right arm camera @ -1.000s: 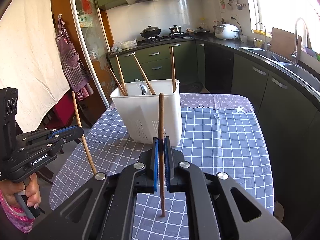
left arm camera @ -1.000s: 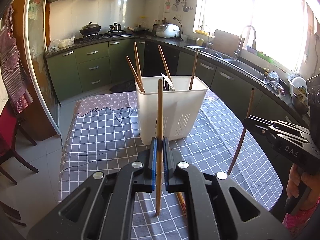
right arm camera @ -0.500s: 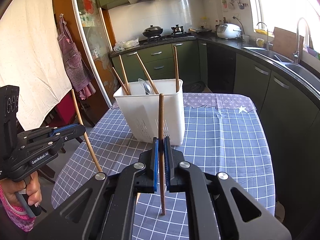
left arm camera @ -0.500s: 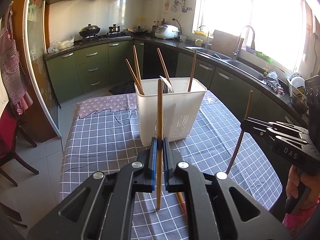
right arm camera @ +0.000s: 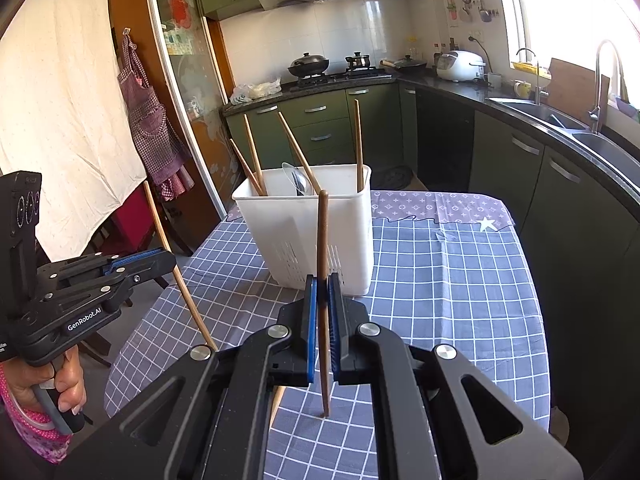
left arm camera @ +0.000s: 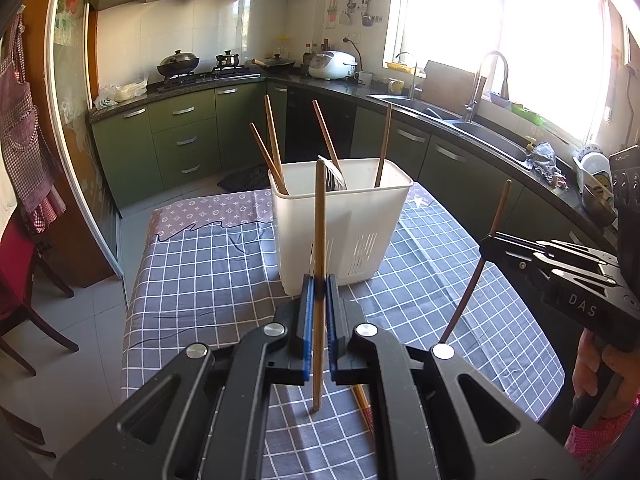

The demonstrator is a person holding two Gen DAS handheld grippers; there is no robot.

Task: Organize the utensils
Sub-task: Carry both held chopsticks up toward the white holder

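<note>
Holding one chopstick (left arm camera: 319,248) upright in our left gripper (left arm camera: 319,292) and another (right arm camera: 323,264) in our right gripper (right arm camera: 323,292), we judge four already binned in the white caddy (left arm camera: 344,216); a stray one (left arm camera: 362,400) remains on the table.

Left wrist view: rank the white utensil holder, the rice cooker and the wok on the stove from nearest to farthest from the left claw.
1. White utensil holder: on the checked tablecloth, just ahead of the left claw, which is shut on a chopstick.
2. Rice cooker: on the back counter, right of centre.
3. Wok: on the stove, far left. Its lead over the rice cooker is slight.
</note>
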